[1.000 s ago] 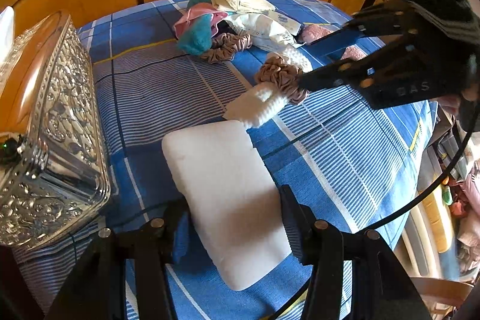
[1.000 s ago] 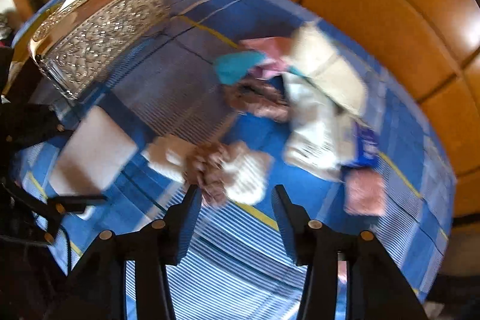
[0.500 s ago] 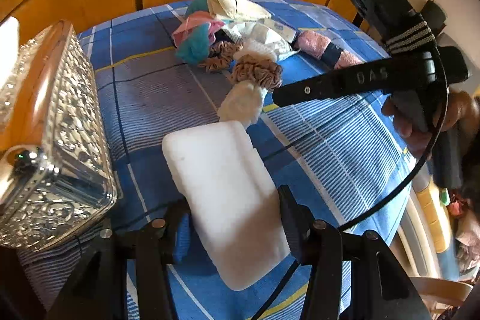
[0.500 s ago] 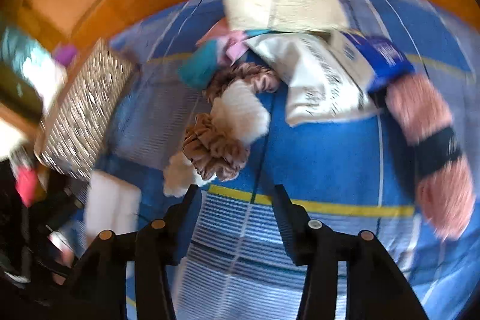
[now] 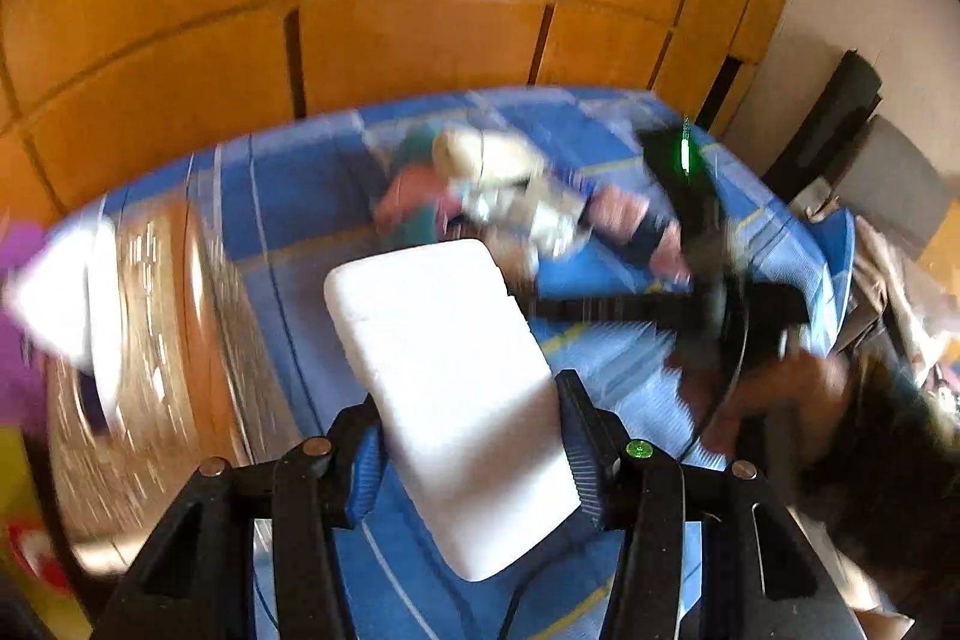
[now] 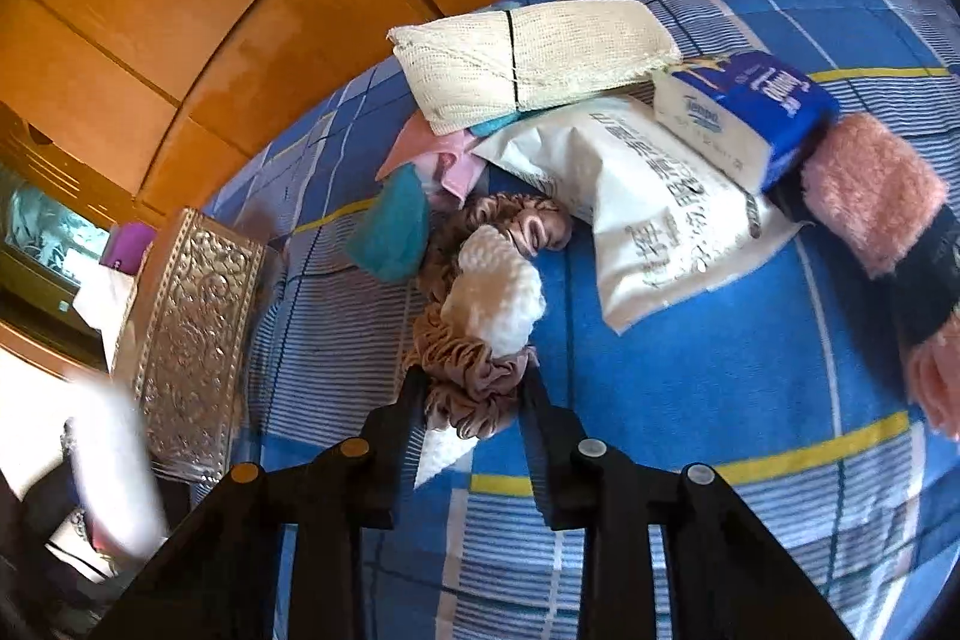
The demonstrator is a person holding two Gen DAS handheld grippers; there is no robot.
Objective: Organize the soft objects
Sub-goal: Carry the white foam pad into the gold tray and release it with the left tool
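Note:
My left gripper [image 5: 471,424] is shut on a white foam block [image 5: 444,370] and holds it above the blue checked bedspread [image 5: 300,172]; this view is blurred. In the right wrist view the block shows as a white blur [image 6: 114,466] at the left. My right gripper [image 6: 474,388] is down on the bed, its jaws closing with the pads pressing a brown satin scrunchie [image 6: 474,388]. A white knitted piece [image 6: 498,292] lies across that scrunchie. Just beyond it lies a second brown scrunchie [image 6: 516,220].
An ornate silver box [image 6: 192,334] stands on the left of the bed. Behind the scrunchies are a teal cloth [image 6: 390,226], a cream bandage roll [image 6: 528,58], a white packet [image 6: 654,202], a blue tissue pack [image 6: 744,106] and a pink fluffy piece [image 6: 870,196]. Wooden panels rise behind.
The left gripper has risen with the foam block off the bedspread. The right gripper has rolled, dropped onto the brown scrunchie and narrowed its jaws around it.

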